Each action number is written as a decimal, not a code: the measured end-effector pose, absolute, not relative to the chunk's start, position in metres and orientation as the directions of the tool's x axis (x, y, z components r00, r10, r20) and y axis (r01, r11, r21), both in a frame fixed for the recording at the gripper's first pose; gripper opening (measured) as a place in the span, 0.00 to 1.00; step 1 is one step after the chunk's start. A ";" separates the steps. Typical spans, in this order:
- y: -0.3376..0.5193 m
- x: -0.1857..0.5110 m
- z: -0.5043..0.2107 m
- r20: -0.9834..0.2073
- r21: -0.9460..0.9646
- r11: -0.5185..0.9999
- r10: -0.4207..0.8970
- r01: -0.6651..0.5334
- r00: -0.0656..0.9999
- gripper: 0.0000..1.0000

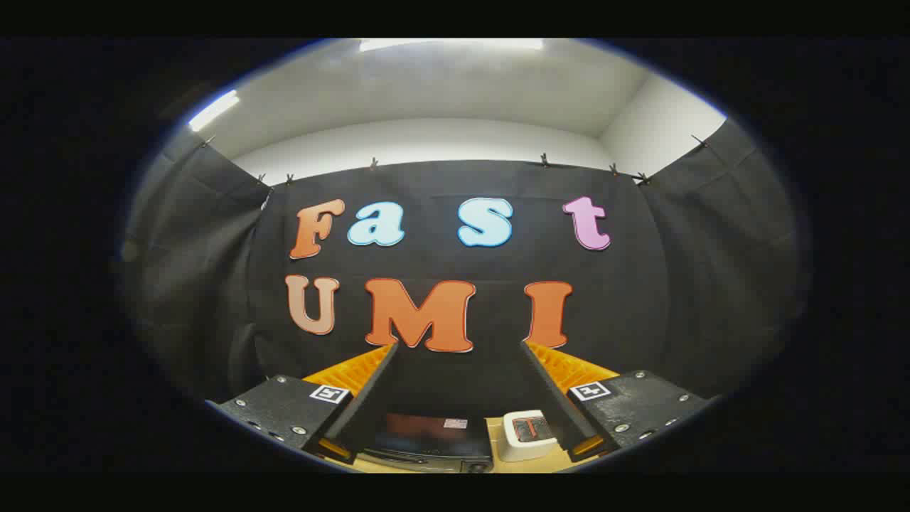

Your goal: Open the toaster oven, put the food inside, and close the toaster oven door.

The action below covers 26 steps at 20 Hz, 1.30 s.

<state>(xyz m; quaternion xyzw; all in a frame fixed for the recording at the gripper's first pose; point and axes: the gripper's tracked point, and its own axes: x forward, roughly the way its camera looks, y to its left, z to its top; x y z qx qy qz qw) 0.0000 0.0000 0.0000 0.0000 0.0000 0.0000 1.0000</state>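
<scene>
Toaster oven [426, 442] cut off below; white container's [527, 434] contents unclear.

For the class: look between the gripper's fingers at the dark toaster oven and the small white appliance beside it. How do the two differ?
The toaster oven is dark and wide; the white appliance is pale and much smaller. The oven shows a shiny front with its door shut; the white one shows a top opening with something reddish inside. Both stand on the tan table, below the open gripper, untouched.
</scene>
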 end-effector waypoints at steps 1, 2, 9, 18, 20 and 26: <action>0.001 0.000 0.001 0.000 -0.004 1.000 0.004 -0.004 1.000 0.97; 0.003 0.001 0.001 0.003 -0.007 1.000 0.006 -0.006 1.000 0.97; 0.021 0.006 -0.008 -0.016 -0.008 0.999 0.038 -0.039 0.999 0.97; 0.058 0.019 -0.060 -0.108 0.020 0.997 0.071 -0.069 0.992 0.97; 0.075 0.017 -0.086 -0.156 0.053 0.995 0.094 -0.087 0.983 0.97; 0.118 0.017 -0.168 -0.282 0.001 0.991 0.130 -0.135 0.951 0.97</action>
